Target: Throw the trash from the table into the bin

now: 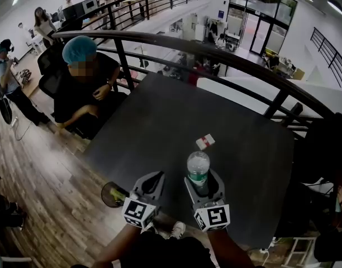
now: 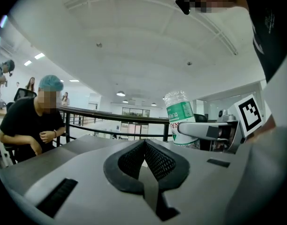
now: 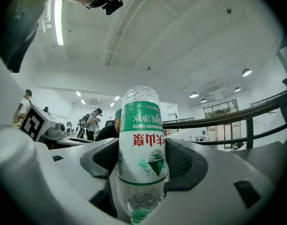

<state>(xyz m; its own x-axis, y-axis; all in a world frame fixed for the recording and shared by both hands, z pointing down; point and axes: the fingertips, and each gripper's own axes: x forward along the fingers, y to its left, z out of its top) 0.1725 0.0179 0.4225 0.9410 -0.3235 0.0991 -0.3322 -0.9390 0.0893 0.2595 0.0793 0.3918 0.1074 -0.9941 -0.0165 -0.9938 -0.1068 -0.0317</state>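
The water bottle (image 3: 141, 139) stood upside down, cap lowest, clamped at its label between the wide-set jaws of the right gripper (image 1: 204, 186). It was low in the centre of the head view, over the table (image 1: 160, 121). The left gripper (image 2: 144, 156) was closed on nothing.

What looked like the bin (image 1: 114, 195) sat at lower left, just off the table's edge. The carry would best swing that way with a firm grip, releasing only over its mouth.

A small red-and-white pack (image 1: 205, 142) lay further up the table.

The bottle's green-and-white label, inverted, carried red Chinese characters and a partly readable "DRINKING WATER".
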